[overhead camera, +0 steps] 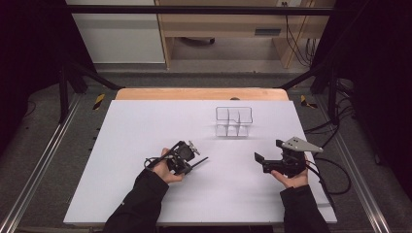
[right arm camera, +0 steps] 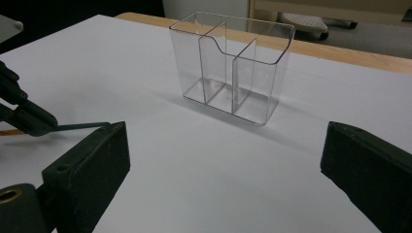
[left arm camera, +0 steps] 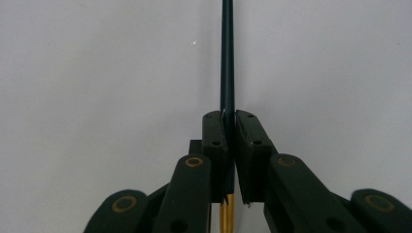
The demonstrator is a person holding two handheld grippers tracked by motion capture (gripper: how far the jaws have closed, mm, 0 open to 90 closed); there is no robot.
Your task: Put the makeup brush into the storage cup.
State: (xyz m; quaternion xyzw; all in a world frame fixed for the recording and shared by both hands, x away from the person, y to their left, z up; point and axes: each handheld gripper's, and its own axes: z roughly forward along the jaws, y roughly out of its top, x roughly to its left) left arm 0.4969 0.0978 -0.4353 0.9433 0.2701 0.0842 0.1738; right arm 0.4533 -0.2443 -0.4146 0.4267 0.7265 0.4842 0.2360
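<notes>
My left gripper (overhead camera: 190, 165) (left arm camera: 231, 117) is shut on a thin dark stick (overhead camera: 201, 160) (left arm camera: 227, 58). The stick juts forward past the jaws and has a gold-coloured rear end behind them. It lies low over the white tabletop (overhead camera: 136, 126). In the right gripper view the left gripper (right arm camera: 26, 116) and the stick's tip (right arm camera: 82, 126) appear at the left edge. A clear plastic organizer (overhead camera: 234, 121) (right arm camera: 233, 63) with several empty compartments stands upright at the far centre-right. My right gripper (overhead camera: 261, 163) (right arm camera: 223, 150) is open and empty, its jaws wide apart and pointing toward the organizer.
A wooden table edge (overhead camera: 194, 93) runs behind the white sheet. Black cables (overhead camera: 337, 177) trail off the table's right side. Metal frame rails (overhead camera: 34, 170) flank the table.
</notes>
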